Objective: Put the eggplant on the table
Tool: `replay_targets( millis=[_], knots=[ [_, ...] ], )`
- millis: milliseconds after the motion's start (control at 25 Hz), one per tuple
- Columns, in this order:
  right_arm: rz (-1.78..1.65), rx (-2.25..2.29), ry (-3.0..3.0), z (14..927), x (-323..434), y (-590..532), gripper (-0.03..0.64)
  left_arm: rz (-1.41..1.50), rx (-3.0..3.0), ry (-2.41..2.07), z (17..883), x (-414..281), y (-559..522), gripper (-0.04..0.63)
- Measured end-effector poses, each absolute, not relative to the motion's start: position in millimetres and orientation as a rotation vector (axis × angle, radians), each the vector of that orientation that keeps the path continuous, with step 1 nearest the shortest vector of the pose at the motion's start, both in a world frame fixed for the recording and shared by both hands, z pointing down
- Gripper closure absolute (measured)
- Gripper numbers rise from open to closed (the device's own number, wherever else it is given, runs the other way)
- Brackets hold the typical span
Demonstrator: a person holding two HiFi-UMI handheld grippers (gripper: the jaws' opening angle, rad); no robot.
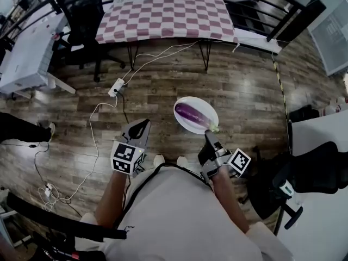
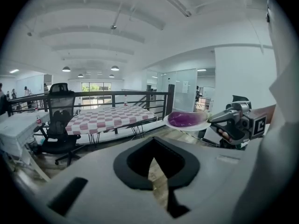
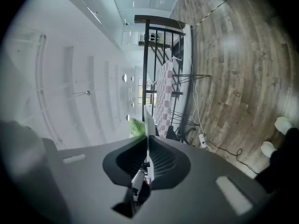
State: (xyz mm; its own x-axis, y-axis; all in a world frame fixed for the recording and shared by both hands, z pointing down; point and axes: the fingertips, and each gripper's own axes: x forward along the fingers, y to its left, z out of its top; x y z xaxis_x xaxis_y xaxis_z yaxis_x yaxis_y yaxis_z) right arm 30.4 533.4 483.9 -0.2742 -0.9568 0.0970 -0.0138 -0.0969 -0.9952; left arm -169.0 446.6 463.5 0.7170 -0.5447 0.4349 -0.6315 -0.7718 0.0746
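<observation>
A purple eggplant with a green stem lies on a white plate held in the air over the wooden floor. My right gripper is shut on the plate's near rim; in the right gripper view the plate shows edge-on between the jaws, with the green stem beside it. My left gripper is shut and holds nothing, left of the plate. The left gripper view shows the eggplant on the plate and the right gripper. The table with a pink checked cloth stands ahead.
A black office chair stands left of the table. A white power strip and cables lie on the floor. A black railing runs behind the table. Another white desk is at far left, and dark chairs at right.
</observation>
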Motion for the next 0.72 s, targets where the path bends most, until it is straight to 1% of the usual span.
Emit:
replay_targets(
  millis=[720],
  knots=[
    [-1.533, -1.075, 1.425, 485.9, 57.8, 548.3, 0.594, 0.599, 2.673, -1.021, 463.8, -141.4, 477.1, 0.594]
  ],
)
